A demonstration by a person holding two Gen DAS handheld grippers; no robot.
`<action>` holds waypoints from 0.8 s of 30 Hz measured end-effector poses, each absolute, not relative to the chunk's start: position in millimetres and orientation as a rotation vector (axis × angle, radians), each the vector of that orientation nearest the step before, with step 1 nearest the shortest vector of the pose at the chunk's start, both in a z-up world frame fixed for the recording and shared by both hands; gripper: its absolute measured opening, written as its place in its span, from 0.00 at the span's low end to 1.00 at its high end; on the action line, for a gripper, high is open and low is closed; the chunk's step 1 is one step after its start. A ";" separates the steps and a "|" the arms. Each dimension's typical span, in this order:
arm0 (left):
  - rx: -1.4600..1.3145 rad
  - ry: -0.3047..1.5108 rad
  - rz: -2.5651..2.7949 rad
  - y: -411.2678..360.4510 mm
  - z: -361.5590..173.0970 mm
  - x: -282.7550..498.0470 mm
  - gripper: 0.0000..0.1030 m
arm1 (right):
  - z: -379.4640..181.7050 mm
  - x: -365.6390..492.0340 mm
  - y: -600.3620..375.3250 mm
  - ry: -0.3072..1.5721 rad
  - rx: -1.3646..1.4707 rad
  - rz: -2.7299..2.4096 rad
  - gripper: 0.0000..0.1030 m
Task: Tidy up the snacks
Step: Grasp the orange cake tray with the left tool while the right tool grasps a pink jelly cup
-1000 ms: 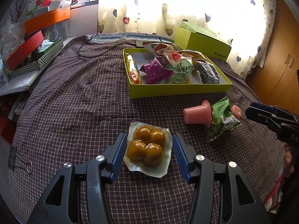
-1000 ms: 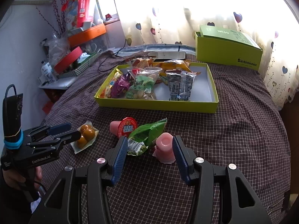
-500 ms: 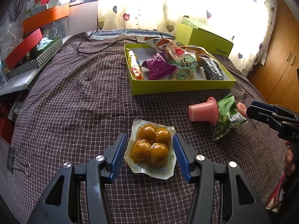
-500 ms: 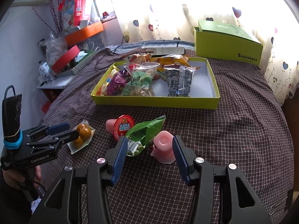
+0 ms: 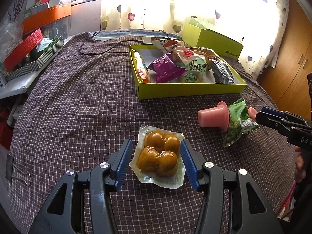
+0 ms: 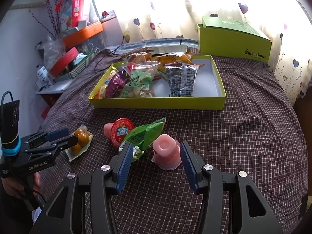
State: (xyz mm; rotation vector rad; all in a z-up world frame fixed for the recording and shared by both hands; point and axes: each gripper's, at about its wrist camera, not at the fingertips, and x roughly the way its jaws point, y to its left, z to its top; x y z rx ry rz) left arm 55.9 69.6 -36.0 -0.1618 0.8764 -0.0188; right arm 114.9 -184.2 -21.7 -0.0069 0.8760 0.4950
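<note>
A dark checked cloth [image 5: 81,101] covers the whole surface, with a heart-print curtain [image 6: 175,23] bright behind it and cluttered shelves off to the left gripper's outer side. The left gripper [image 5: 156,160] stands apart around a clear pack of brown balls [image 5: 159,160], its pads just beside the wrapper. The right gripper [image 6: 154,161] stands apart around an upturned pink jelly cup [image 6: 165,153], a green packet [image 6: 144,134] at its left pad; ahead of both sits the yellow-green tray [image 6: 159,103] of snacks.

Snack packets [image 6: 181,78] lie in the tray [image 6: 159,103], jelly cups [image 6: 166,152] before it.
</note>
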 end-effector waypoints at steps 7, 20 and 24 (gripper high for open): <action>-0.184 0.890 0.001 76.8 -42.1 57.4 0.51 | -26.2 116.7 -185.0 0.887 0.000 0.494 0.48; -0.159 0.911 -0.012 68.9 -51.8 63.5 0.56 | -20.5 120.5 -181.9 0.856 -0.013 0.524 0.48; -0.145 0.906 -0.010 66.3 -52.7 63.8 0.58 | -21.5 133.0 -177.7 0.862 -0.004 0.547 0.50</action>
